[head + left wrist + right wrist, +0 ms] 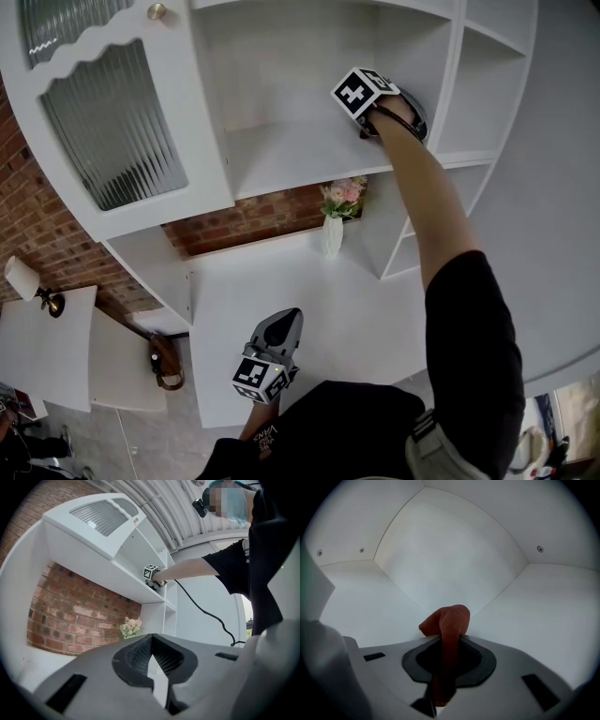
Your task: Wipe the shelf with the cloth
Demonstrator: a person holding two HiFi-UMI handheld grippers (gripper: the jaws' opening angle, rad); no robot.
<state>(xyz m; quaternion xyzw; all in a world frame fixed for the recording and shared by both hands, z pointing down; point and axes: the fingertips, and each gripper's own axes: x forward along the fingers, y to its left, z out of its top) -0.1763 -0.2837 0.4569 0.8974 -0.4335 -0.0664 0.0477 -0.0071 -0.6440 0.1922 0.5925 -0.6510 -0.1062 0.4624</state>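
Observation:
A rust-orange cloth [449, 620] is clamped between the jaws of my right gripper [449, 641], and its bunched end sticks out ahead of them. This gripper [382, 105] reaches into the upper white shelf [281, 155], facing the back corner of the compartment. From the left gripper view it shows far off as the marker cube [150, 572] on the shelf board. My left gripper [281, 328] hangs low over the white counter [375, 319], its jaws closed together with nothing between them. The cloth is hidden in the head view.
A small white vase of pink flowers [336, 220] stands on the counter under the shelf, against the brick wall [253, 217]. A ribbed-glass cabinet door [112, 122] stands open at the left. Narrow side shelves [487, 66] lie to the right. A black cable [201, 609] trails from my right arm.

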